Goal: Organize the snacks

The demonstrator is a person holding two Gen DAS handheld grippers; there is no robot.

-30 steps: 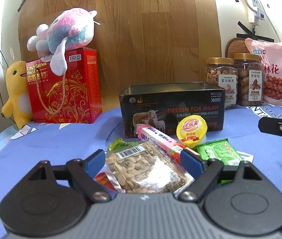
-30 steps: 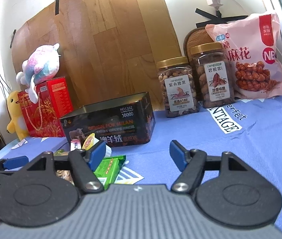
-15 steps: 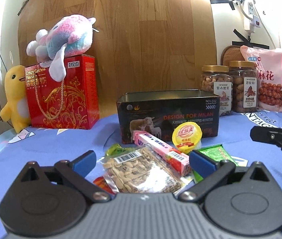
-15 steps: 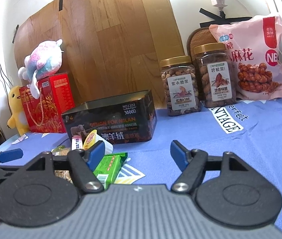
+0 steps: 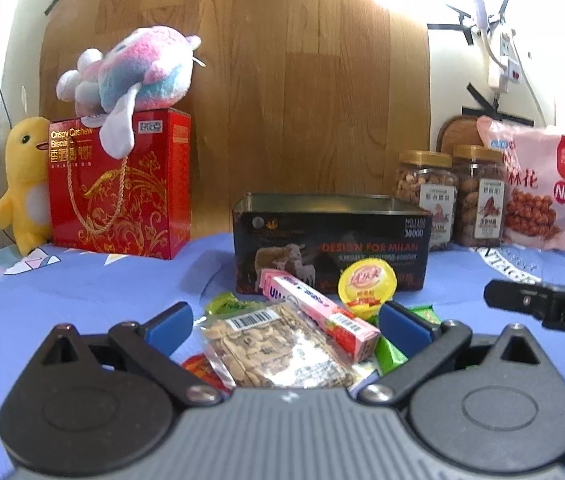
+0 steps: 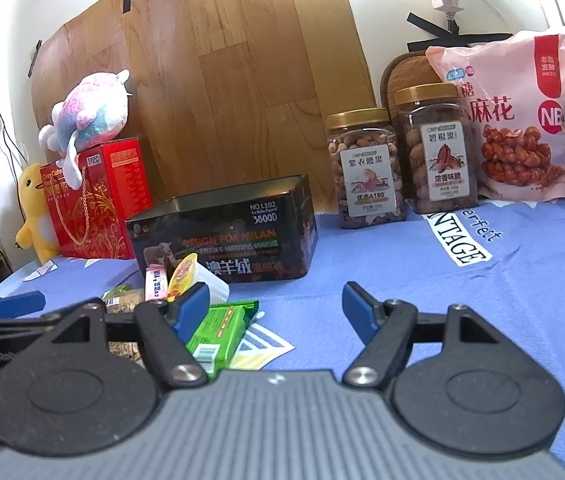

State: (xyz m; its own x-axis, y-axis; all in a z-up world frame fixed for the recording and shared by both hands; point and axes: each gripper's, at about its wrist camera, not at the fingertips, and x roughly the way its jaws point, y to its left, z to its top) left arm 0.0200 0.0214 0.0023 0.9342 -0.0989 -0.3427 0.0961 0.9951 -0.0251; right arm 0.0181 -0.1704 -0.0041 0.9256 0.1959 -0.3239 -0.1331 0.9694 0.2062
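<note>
Since a second ago the left tool (image 5: 285, 326) has spread its jaws, which then stood close against the sides of the clear bag of seeds (image 5: 278, 346); now they stand wide, with bare gaps between the blue pads (image 5: 168, 326) and the bag, so nothing is gripped. The right tool (image 6: 274, 306) has kept its place, jaws well apart over bare blue cloth and holding nothing.

The bag's long axis runs from about 11 o'clock to 5 o'clock in the left wrist view, barcode end toward 11. It is a transparent, crinkled pouch packed with pale seeds and lies flat on the surface (image 5: 82, 288), between the left tool's jaws and partly hidden under its body at 6 o'clock.

A pink stick box (image 5: 318, 318) lies across the bag's upper right edge, pointing from 10 to 4 o'clock. A yellow-lidded jelly cup (image 5: 367, 282) sits at 1 o'clock from the bag, in front of the open black tin (image 5: 330, 248). A green packet (image 6: 218, 330) lies beside the left jaw of the right tool in the right wrist view, at 9 o'clock from that tool's gap.
</note>
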